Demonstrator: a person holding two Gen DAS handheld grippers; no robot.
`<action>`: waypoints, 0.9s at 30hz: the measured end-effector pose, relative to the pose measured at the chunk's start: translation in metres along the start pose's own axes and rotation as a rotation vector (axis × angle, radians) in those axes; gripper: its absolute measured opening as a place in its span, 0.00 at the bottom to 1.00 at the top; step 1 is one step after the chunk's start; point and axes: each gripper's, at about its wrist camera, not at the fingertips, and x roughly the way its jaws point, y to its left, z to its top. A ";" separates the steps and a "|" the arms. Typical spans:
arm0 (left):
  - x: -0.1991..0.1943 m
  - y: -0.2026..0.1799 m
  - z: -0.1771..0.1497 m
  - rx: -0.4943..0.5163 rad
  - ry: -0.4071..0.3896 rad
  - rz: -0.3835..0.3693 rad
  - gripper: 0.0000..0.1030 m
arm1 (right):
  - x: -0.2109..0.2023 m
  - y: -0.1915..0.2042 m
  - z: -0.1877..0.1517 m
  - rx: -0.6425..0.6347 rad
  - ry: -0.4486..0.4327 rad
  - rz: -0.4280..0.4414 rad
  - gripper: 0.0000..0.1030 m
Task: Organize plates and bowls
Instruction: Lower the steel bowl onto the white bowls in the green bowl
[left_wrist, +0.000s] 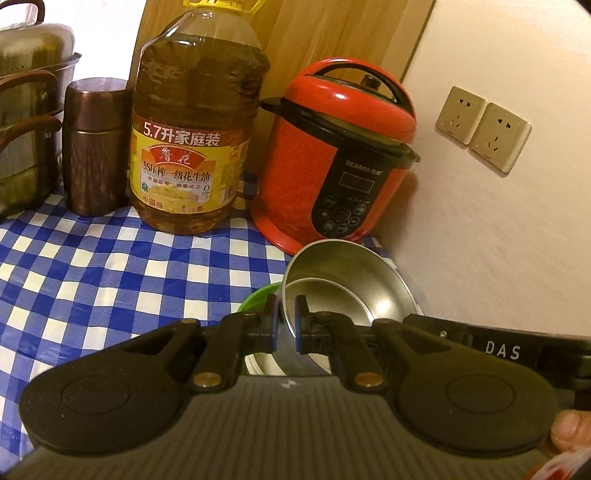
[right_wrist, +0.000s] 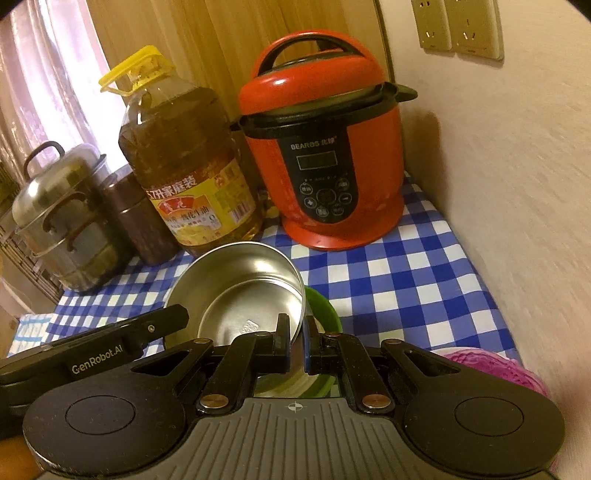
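Blue-white checked cloth (right_wrist: 406, 280) against cream wall (twin sockets (left_wrist: 484, 127) at 2 o'clock); left gripper (left_wrist: 286, 325) and right gripper (right_wrist: 296, 341) both clamp steel bowl (right_wrist: 243, 291) rim

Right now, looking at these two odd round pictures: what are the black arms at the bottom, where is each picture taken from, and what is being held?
There is no robot here. A person holds a pair of tongs in each hand, and each pair carries a wide-angle camera looking forward along its two fingers. One picture comes from the left tongs, the other from the right tongs. Both are shut on the rim of the same steel bowl, on opposite sides. A green bowl shows just beneath it. Behind them, on a blue checked cloth, stand a red electric cooker, a big bottle of oil, a brown canister and a steel steamer pot.
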 end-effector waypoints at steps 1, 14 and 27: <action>0.002 0.000 0.000 0.001 0.006 0.002 0.07 | 0.002 0.000 0.000 -0.001 0.003 -0.001 0.06; 0.022 0.013 -0.008 -0.035 0.086 0.006 0.07 | 0.025 -0.003 0.003 -0.011 0.061 -0.011 0.06; 0.022 0.014 -0.006 -0.057 0.116 0.003 0.08 | 0.027 -0.006 0.008 0.019 0.087 -0.007 0.06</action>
